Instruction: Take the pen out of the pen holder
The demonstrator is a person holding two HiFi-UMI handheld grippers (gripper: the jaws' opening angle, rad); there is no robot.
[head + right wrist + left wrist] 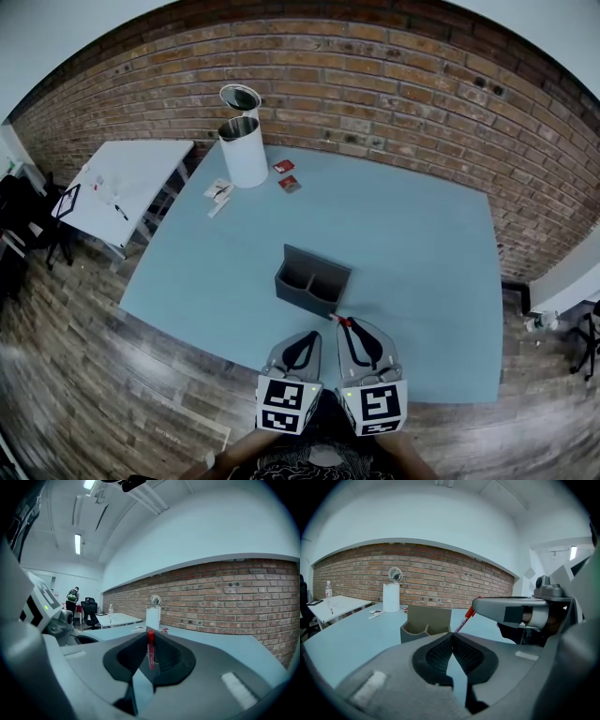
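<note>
Right claw (149, 638), over the blue table (422, 244) and near the grey pen holder (312, 278), is clamped on the red pen (150, 652), which is clear of the holder. Left claw (452, 637) is pressed together on nothing. Since only a short stretch of the thin barrel looks pinched, the pen could pivot or slip out and drop onto the table.

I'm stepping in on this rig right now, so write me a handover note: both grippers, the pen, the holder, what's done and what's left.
Left hand-held gripper: jaws together, holding nothing.
Right hand-held gripper: jaws shut on the red pen.
Pen holder: on the blue table, just ahead of both grippers; both compartments look empty.
Done: the pen is out of the holder.
Left: probably only to put the pen down on the table.
</note>
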